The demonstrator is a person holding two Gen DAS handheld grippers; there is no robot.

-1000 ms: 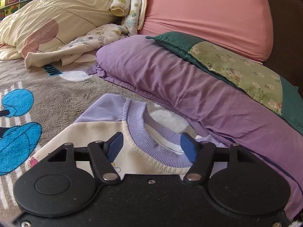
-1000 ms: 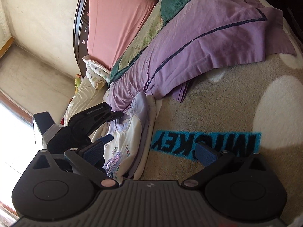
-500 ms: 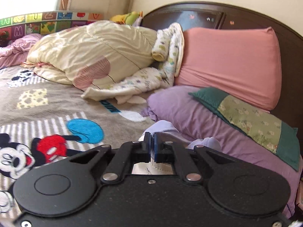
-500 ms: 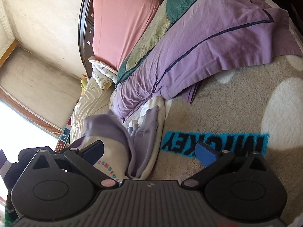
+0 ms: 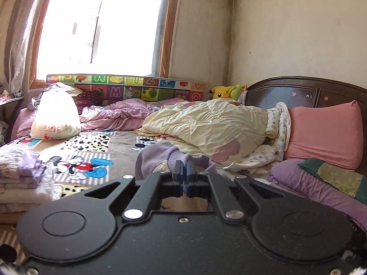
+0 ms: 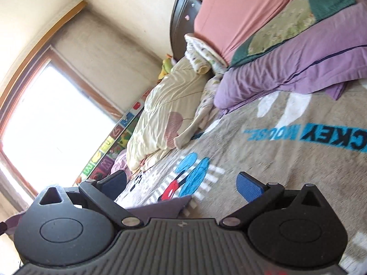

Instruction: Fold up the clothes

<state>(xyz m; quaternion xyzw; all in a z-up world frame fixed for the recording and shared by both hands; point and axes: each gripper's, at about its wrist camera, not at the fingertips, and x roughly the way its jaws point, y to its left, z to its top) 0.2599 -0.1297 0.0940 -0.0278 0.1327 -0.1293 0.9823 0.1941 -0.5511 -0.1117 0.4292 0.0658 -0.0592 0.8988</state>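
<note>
My left gripper (image 5: 184, 174) is shut on the lilac and cream sweatshirt (image 5: 158, 158), which hangs bunched just past its fingertips, lifted off the bed. In the right wrist view my right gripper (image 6: 183, 183) stands open above the grey Mickey Mouse blanket (image 6: 286, 160), nothing between its blue pads (image 6: 250, 186). A lilac corner of the sweatshirt (image 6: 165, 207) shows low between its fingers, partly hidden by the gripper body. A stack of folded clothes (image 5: 25, 183) lies at the left of the left wrist view.
A cream quilt (image 5: 206, 126), pink pillow (image 5: 323, 130), purple pillow (image 5: 316, 183) and a patchwork cushion (image 5: 337, 178) lie by the dark headboard (image 5: 298, 89). A white stuffed bag (image 5: 55, 116), pink bedding (image 5: 119, 116) and an alphabet mat (image 5: 123, 89) stand under the window.
My left gripper shut on the sweatshirt's collar and raised it off the bed, its view swinging up to the window. My right gripper stayed open and swung left over the blanket.
</note>
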